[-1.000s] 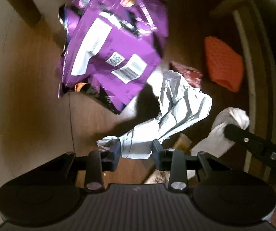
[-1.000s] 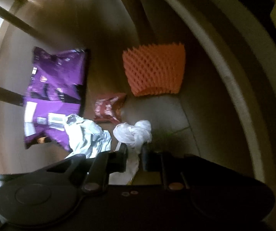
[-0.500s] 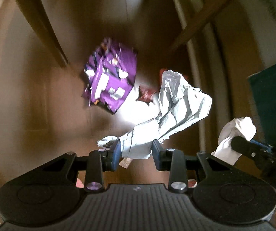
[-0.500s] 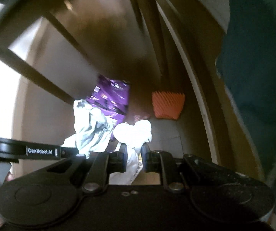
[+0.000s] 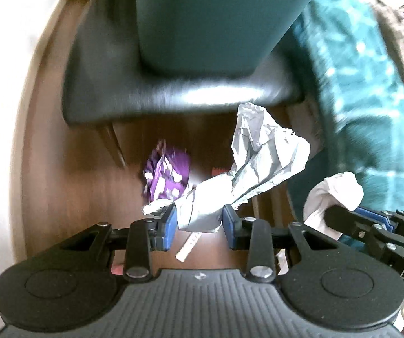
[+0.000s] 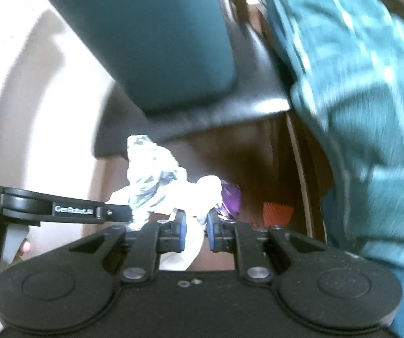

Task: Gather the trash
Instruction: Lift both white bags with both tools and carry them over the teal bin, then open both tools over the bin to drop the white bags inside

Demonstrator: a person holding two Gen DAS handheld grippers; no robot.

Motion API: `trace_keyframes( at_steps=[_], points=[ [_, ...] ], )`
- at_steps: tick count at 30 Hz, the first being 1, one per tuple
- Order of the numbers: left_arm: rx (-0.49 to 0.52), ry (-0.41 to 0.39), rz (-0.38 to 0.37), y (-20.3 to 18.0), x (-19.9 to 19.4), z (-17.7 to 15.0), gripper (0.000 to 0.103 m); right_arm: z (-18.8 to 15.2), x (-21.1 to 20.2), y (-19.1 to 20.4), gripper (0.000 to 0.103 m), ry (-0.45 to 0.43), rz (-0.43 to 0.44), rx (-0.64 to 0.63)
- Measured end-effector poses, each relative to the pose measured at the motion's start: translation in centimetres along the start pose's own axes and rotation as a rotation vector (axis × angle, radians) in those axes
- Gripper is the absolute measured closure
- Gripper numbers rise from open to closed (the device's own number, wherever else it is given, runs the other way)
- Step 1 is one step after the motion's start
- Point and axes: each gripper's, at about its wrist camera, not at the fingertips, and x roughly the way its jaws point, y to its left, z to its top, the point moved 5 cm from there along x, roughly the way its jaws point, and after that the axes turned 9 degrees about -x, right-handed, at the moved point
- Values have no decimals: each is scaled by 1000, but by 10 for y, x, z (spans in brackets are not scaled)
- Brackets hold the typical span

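Observation:
My left gripper [image 5: 199,222] is shut on a crumpled silver wrapper [image 5: 258,166] and holds it high above the wooden floor [image 5: 89,186]. My right gripper [image 6: 193,231] is shut on a crumpled white tissue [image 6: 190,197], also lifted; the tissue also shows in the left wrist view [image 5: 334,191]. The silver wrapper shows left of the tissue in the right wrist view [image 6: 151,174]. A purple snack bag [image 5: 168,177] lies on the floor far below. An orange foam piece [image 6: 278,212] lies on the floor to the right.
A chair with a black seat [image 5: 173,93] and teal backrest [image 5: 216,14] stands ahead, above the floor trash. A teal patterned cloth [image 5: 371,98] hangs at the right. A small paper strip [image 5: 187,246] and a red wrapper [image 5: 218,171] lie on the floor.
Both grippers have risen well above the floor with the wrapper and tissue in them. The floor trash looks much smaller and the chair and teal cloth have come into view.

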Motion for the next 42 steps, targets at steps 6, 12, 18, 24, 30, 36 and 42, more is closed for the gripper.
trace_keyframes(
  at_steps=[6,12,18,24,30,36,42],
  points=[
    [53,-126,-8,-13,-95,38,70,53,-63,27,89,-66,11,-109],
    [91,-263,-33,-23,-176,72,70,119,-121,48,89,-193,-14,-181],
    [124,-384,-45,-33,-230,109,70,182,-162,59,89,-311,-43,-230],
    [133,-485,-50,-43,-268,153,70,242,-177,60,89,-388,-92,-264],
    [141,-516,-16,-48,-264,194,70,286,-163,60,89,-392,-115,-268],
    [124,-453,23,-45,-231,228,70,307,-126,58,89,-344,-134,-262],
    [69,-329,37,-37,-182,253,70,312,-83,54,89,-261,-164,-274]
  ],
)
